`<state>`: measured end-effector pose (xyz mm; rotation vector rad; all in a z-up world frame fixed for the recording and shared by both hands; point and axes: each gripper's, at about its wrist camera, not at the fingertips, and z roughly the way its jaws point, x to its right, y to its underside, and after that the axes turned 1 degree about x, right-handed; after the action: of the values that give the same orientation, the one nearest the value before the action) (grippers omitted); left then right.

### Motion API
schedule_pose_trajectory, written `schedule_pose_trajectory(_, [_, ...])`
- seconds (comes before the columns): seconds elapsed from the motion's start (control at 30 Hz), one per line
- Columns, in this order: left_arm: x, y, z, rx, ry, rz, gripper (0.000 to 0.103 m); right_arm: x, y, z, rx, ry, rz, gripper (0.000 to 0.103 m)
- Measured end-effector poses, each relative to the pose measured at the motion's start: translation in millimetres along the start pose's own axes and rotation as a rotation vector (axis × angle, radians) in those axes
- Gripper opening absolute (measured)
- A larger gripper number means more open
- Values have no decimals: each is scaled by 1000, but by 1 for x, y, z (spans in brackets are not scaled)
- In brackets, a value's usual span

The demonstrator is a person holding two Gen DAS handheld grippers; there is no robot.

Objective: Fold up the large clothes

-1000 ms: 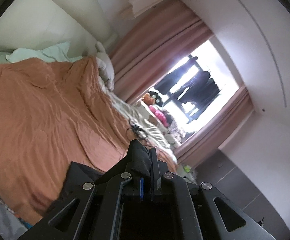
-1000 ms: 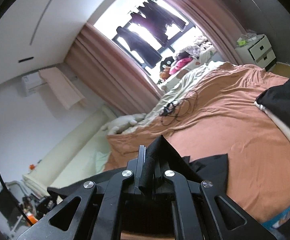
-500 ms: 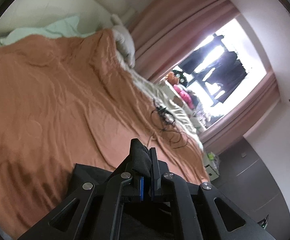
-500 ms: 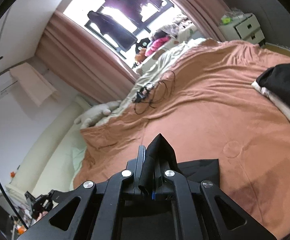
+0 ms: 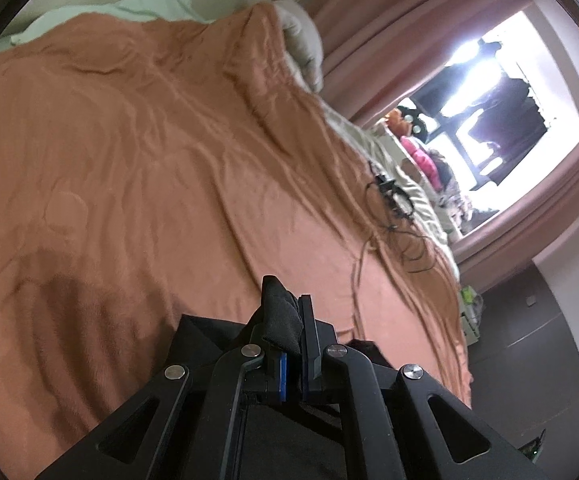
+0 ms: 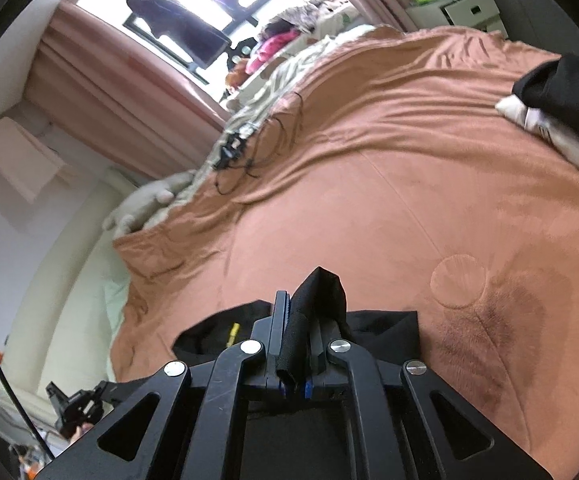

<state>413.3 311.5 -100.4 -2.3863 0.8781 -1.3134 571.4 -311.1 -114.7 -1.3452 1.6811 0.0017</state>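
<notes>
A black garment (image 5: 279, 316) is pinched in my left gripper (image 5: 289, 320), which is shut on a bunched edge of it; the cloth hangs below the jaws over the orange bedspread (image 5: 129, 160). My right gripper (image 6: 295, 320) is shut on another edge of the same black garment (image 6: 321, 292), whose cloth spreads out behind the fingers at both sides (image 6: 385, 324). Both grippers hover low above the bed. Most of the garment is hidden under the gripper bodies.
A tangle of black cables (image 5: 389, 200) lies on the bed's far side, also in the right wrist view (image 6: 237, 152). A pile of dark and white folded clothes (image 6: 561, 92) sits at the bed's right. Pink curtains (image 6: 109, 88), a window and a white nightstand (image 6: 465, 8) stand beyond.
Both grippers have dropped lower and tilted towards the bedspread, still holding the black garment. The bed fills more of both views; the ceiling and walls have slid out.
</notes>
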Motion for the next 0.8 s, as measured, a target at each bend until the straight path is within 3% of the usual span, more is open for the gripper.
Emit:
schedule_pose_trajectory(0.07, [-3,0,9,-13,-14,-6,4,2,-1,7,-8,33,0,14])
schedule_pose_trajectory(0.1, [-4,-1,14,-25,-20,-7,4,3,-2,9,0,53,-3,30])
schedule_pose_trajectory(0.13, [-3,-2,18,-41,-20,-9,4,2,-3,8,10,60,-3,58])
schedule_pose_trajectory(0.2, [0,-4,23,-83,13,-4,16,2,-4,0,54,53,-8,91])
schedule_pose_trajectory(0.23, [2,-5,22,-87,18,6,22,0,-4,-3,67,44,-19,92])
schedule_pose_trajectory(0.3, [6,-5,16,-58,2,29,57,-5,-3,-8,60,36,-52,92])
schedule_pose_trajectory(0.37, [7,-6,0,6,-14,43,72,-7,1,-13,60,65,-73,92])
schedule_pose_trajectory(0.5, [0,-4,-18,1,-10,39,74,3,13,-24,40,99,-76,92])
schedule_pose_trajectory(0.8, [-34,25,-51,-93,-116,124,74,33,59,-50,-42,204,-105,88])
